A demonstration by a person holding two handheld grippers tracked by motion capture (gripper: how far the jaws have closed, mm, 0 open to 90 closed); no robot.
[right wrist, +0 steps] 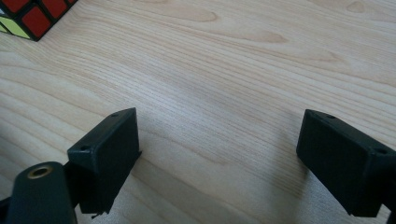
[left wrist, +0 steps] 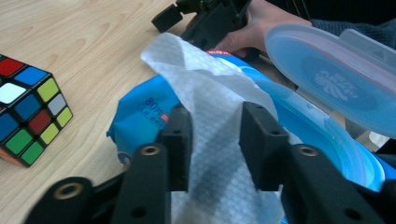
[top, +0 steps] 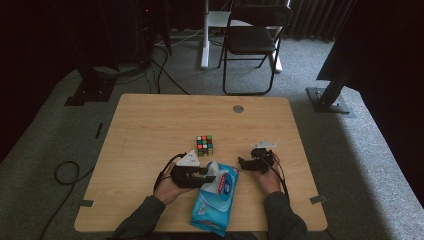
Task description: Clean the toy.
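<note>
Both of the person's sleeves are dark grey, the left sleeve (top: pixel 142 215) and the right sleeve (top: pixel 282 215) ending at the wrists, just either side of the blue wipes pack (top: pixel 215 200). The left gripper (top: pixel 206 172) is black with a pale grey three-cornered plate on top and a black cable looping off behind it. Close up, its blocky matte jaws hang on black arms set with brass-ringed rivets. The right gripper (top: pixel 243 163), beside the pack's far corner, is black too, with a grey plate, a trailing black cable and small screw holes in its jaw blocks.
</note>
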